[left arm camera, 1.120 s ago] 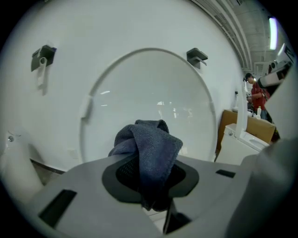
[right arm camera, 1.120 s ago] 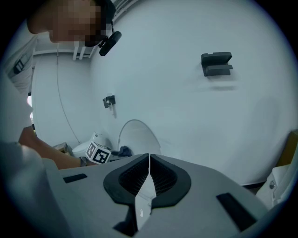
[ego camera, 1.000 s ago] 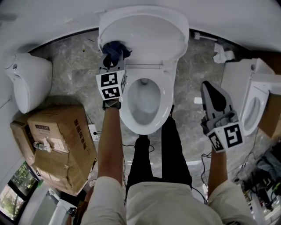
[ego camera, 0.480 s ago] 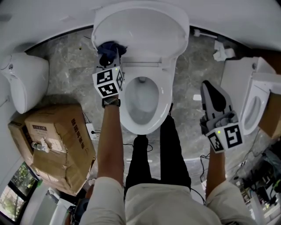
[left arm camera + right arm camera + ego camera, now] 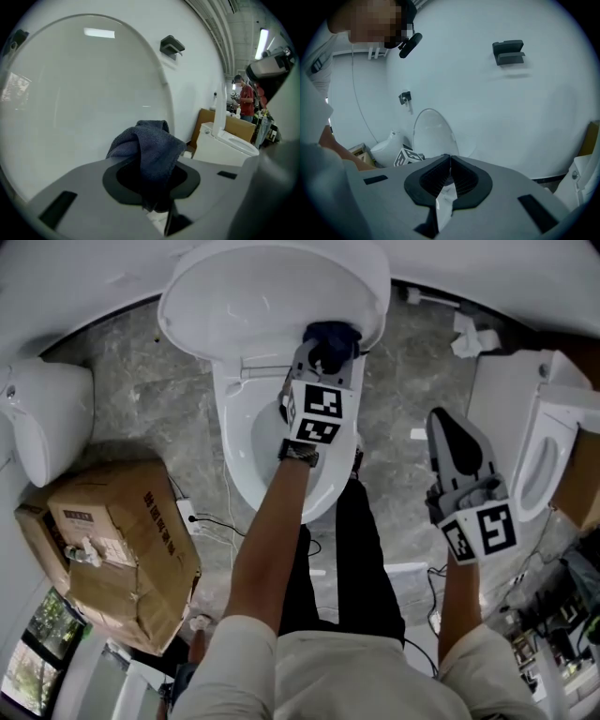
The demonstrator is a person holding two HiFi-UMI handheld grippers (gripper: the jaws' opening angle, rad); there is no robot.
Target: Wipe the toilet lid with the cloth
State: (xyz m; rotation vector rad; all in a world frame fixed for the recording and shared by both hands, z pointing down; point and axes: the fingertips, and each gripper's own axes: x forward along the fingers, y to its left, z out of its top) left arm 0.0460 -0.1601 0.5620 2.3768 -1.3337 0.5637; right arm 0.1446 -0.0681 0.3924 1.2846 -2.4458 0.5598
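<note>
Head view, upper centre: your left claw (image 5: 322, 354) is clamped on the dark blue cloth (image 5: 334, 335), which sits at the lower right edge of the raised toilet lid (image 5: 253, 296). Your right claw (image 5: 452, 437), at the right of the frame, is closed on nothing, well apart from the toilet.

Risk 1: only a bunched fold is pinched, so drag on the lid could pull the cloth free.

Risk 2: this near the edge, the cloth could run off the lid and drop into the open bowl (image 5: 255, 446) below.
</note>
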